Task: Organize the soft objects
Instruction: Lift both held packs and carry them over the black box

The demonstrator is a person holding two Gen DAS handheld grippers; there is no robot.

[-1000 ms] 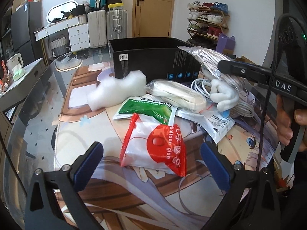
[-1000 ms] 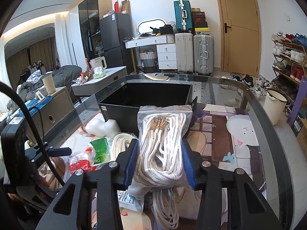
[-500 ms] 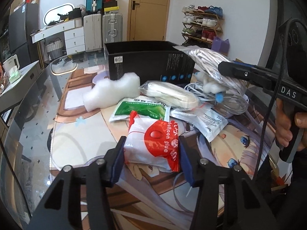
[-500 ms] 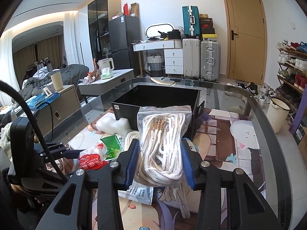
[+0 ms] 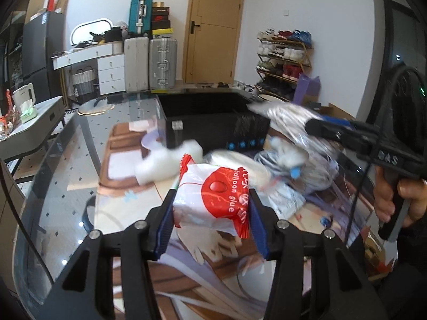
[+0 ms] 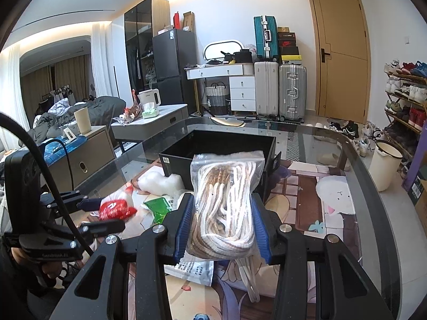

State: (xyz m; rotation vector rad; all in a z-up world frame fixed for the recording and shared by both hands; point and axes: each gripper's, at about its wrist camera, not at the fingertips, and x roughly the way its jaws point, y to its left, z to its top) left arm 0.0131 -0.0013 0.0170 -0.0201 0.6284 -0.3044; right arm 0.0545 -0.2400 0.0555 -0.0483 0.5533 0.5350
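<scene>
A red-and-white balloon glue packet (image 5: 213, 200) is being clamped between the blue pads of the left gripper (image 5: 210, 221), and it is being held clear of the illustrated table mat (image 5: 128, 213). A clear bag of coiled white rope (image 6: 226, 205) is being pinched between the pads of the right gripper (image 6: 222, 226), with loose rope trailing below toward 6 o'clock. The open black box (image 6: 221, 144) is standing at 12 o'clock beyond both loads, apparently empty. A white foam wad (image 5: 165, 165), a green packet (image 6: 158, 208) and other bagged items are lying at 10 to 11 o'clock of the rope bag. The carrying step is judged to be in hand; next, each load is probably being called forward over the box rim before the pads are parted, with the dangling rope being watched for snagging.
</scene>
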